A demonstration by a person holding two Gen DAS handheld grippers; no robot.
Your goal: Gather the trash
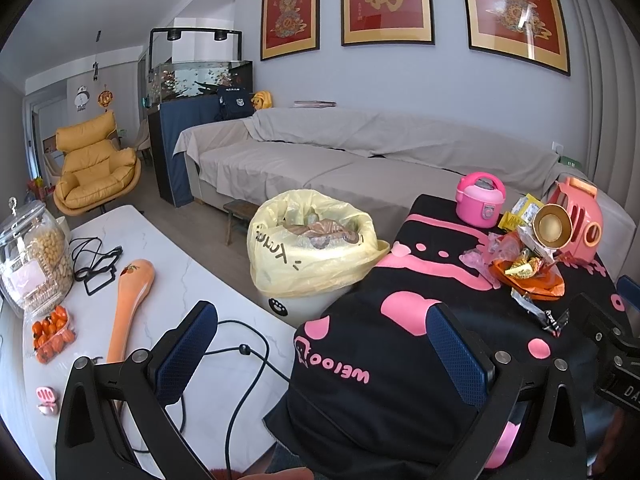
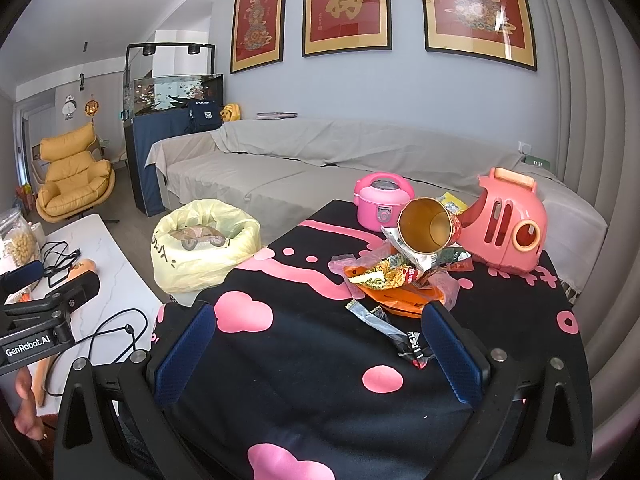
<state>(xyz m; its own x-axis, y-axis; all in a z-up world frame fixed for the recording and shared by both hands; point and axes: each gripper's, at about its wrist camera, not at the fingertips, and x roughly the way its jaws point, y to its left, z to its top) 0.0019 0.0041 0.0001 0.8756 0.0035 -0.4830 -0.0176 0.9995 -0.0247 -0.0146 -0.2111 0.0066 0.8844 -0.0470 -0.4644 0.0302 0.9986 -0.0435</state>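
Our left tongs (image 1: pixel 320 364) hang spread wide over the near corner of the black cloth with pink shapes (image 1: pixel 400 360) that covers the worktop, nothing between the blue pads. Our right tongs (image 2: pixel 316 356) are likewise spread and empty, poised over the same cloth. The right-hand blue pad (image 2: pixel 452 356) sits just beside a black-and-silver torn foil wrapper (image 2: pixel 394 338) lying flat on the cloth; we cannot tell whether they touch.

Just beyond it we note the trash heap: an orange plastic bag (image 2: pixel 404 302), crumpled yellow-green snack wrappers (image 2: pixel 376 276), clear pinkish film (image 2: pixel 448 286), and a gold-lined paper tube (image 2: pixel 428 222) tipped on its side with its mouth toward us.

Behind the heap stand a pink toy rice cooker (image 2: pixel 382 200) and a salmon-pink plastic helmet-shaped toy (image 2: pixel 508 224).

Left of the cloth, between it and a white marble worktop (image 1: pixel 208 252), sits a white bin lined with a yellow plastic bag (image 1: pixel 308 248), already holding scraps.

Farther back a grey-covered sofa (image 2: pixel 320 156) runs along the wall.
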